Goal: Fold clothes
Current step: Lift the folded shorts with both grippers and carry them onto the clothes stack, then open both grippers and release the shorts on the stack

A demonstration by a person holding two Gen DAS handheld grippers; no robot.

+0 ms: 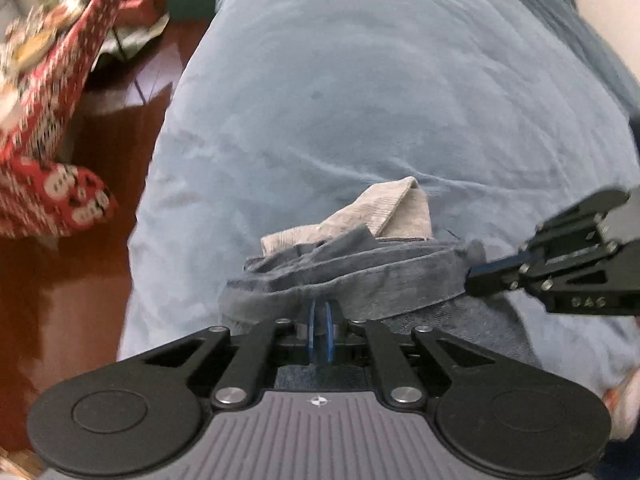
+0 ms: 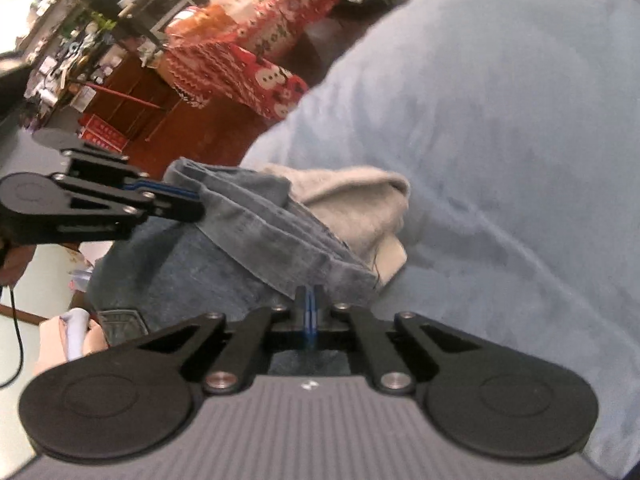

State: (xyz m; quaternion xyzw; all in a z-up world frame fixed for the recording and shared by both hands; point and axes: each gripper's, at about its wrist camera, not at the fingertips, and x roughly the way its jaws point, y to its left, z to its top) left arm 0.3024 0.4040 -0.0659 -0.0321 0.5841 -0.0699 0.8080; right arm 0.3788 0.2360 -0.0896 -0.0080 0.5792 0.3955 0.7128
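Both grippers pinch the waistband of the jeans [image 1: 352, 280]: the left gripper [image 1: 319, 320] at one end, the right gripper [image 2: 308, 312] at the other, stretching it taut above the blue blanket [image 1: 360, 100], probably so the legs hang straight for folding.

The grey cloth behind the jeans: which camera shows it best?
The right wrist view: there the grey cloth shows as a broad folded bundle lying on the blue blanket, beside the jeans waistband. In the left wrist view the waistband hides its lower part, so only a peaked fold shows, smaller.
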